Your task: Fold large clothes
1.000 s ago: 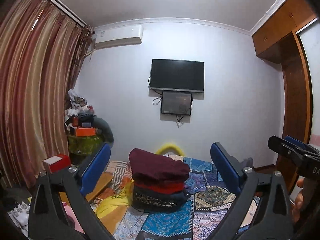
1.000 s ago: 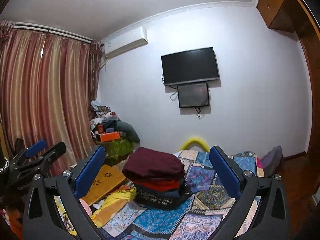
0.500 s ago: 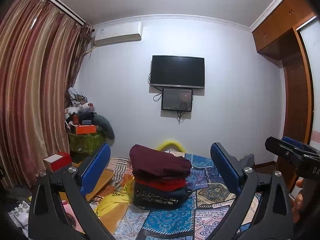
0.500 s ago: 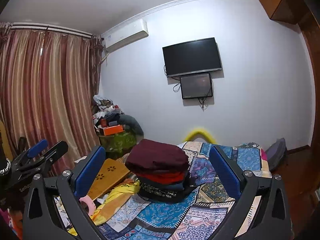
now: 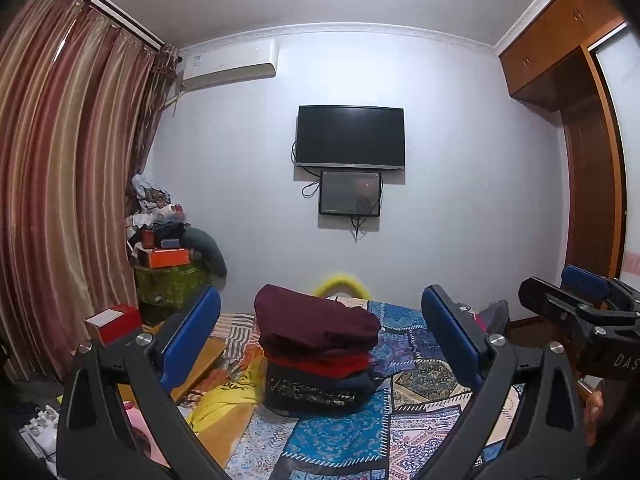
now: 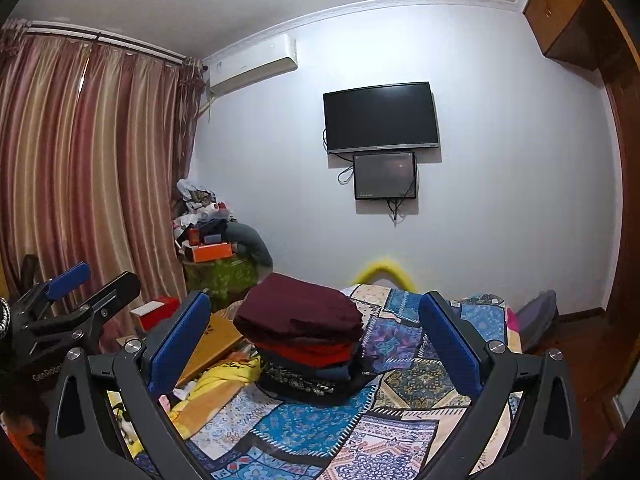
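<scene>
Looking forward along two hand-held grippers raised above a bed in a small bedroom. Left gripper [image 5: 320, 336] spreading its blue-padded fingers [image 5: 192, 332] wide apart, released, gripping nothing. Right gripper [image 6: 316, 340] likewise gaping wide with blue pads [image 6: 448, 344] well apart, carrying nothing; also showing at the right edge of the left view [image 5: 580, 304]. Sitting between the fingers in both views, farther off on the bed: a stack of folded clothes [image 5: 318, 354], with a maroon garment [image 5: 316, 322] on top, a red one [image 5: 320, 362] beneath it, and a dark patterned one [image 5: 316, 392] at the bottom. Stack resting upright on a patchwork bedspread [image 5: 340, 436] in blues, pinks and creams. Lying just left of the stack: a crumpled yellow cloth [image 5: 228, 396] and a flat orange-brown board [image 6: 212, 340]. Standing at the far left corner: a heap of boxes and bundles [image 5: 168, 236] over a green-covered stand, beside tall striped curtains [image 5: 60, 200]. Hanging on the far white wall: a dark television [image 5: 350, 136], a smaller screen [image 5: 350, 193] right below it, and an air conditioner [image 5: 230, 64] up near the ceiling. Rising at the right: a wooden wardrobe [image 5: 568, 48]. Peeking over the far edge of the bed: a yellow curved object [image 5: 340, 284], too blurred for identifying.
</scene>
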A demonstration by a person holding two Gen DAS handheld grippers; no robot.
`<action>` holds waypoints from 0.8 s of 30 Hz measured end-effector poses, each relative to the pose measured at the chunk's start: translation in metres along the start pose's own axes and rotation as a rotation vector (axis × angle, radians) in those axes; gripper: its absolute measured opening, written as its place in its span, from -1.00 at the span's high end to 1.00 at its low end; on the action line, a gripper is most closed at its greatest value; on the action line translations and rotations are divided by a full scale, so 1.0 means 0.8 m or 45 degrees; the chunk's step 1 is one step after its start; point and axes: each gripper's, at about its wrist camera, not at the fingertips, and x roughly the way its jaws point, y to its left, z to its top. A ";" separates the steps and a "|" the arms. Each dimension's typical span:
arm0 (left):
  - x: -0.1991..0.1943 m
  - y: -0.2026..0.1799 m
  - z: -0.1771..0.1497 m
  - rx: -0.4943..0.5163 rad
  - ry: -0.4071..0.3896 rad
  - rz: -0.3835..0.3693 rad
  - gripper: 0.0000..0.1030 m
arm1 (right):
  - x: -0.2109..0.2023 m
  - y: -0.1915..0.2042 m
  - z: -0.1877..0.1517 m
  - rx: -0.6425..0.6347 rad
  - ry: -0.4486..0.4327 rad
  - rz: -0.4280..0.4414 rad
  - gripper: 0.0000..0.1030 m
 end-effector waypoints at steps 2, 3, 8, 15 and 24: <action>0.000 0.000 0.000 -0.002 0.003 -0.001 -0.97 | -0.002 -0.001 0.001 0.002 -0.004 -0.004 -1.00; 0.001 0.000 0.000 -0.003 0.005 -0.002 -0.97 | -0.003 -0.002 0.002 0.005 -0.002 -0.002 -1.00; 0.003 -0.002 0.001 -0.008 0.016 -0.010 -0.97 | -0.002 -0.005 0.002 0.010 0.009 -0.002 -1.00; 0.008 -0.005 -0.002 -0.010 0.036 -0.021 -0.97 | -0.003 -0.006 0.002 0.015 0.014 -0.004 -1.00; 0.014 -0.005 -0.001 -0.012 0.053 -0.051 -0.97 | -0.001 -0.008 0.004 0.017 0.021 -0.001 -1.00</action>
